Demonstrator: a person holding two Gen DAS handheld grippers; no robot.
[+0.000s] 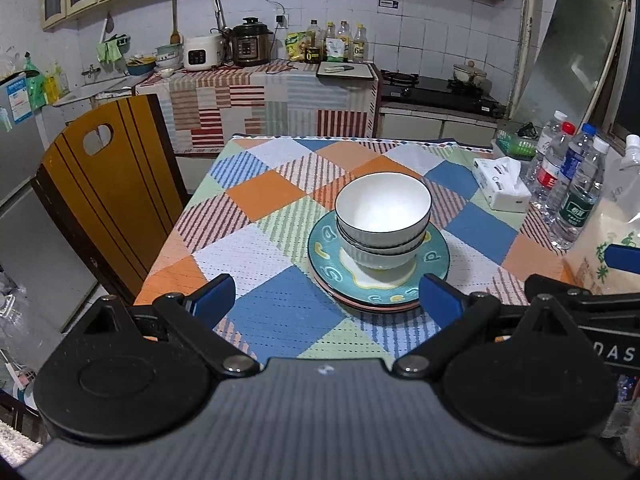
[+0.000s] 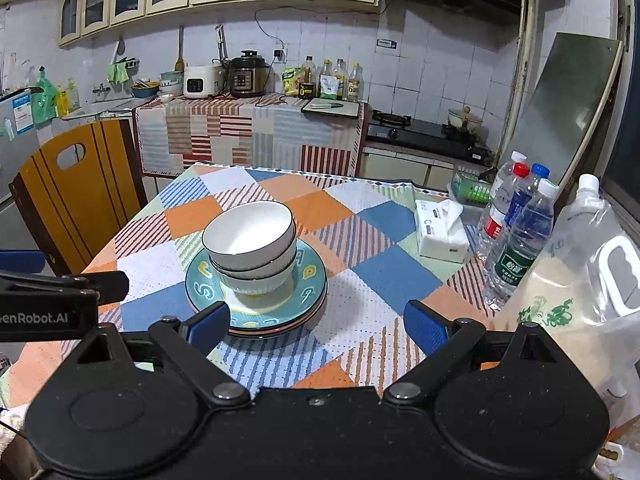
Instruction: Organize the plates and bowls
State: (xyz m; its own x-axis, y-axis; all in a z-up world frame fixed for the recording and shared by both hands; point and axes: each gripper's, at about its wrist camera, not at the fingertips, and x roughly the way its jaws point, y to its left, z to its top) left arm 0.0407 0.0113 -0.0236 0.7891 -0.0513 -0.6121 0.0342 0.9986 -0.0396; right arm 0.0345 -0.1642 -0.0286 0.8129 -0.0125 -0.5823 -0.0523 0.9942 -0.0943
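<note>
Both the left gripper [image 1: 326, 300] and the right gripper [image 2: 316, 324] are held wide apart and empty near the worktop [image 1: 280, 312], where the bowls [image 1: 382, 216] are stacked on the plates [image 1: 324, 256], so the sorting looks done and only pulling back is needed.

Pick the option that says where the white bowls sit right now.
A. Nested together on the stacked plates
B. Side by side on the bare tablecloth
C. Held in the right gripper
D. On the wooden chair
A: the white bowls sit nested one inside another on the teal top plate of the stack, and both grippers are open and empty.
</note>
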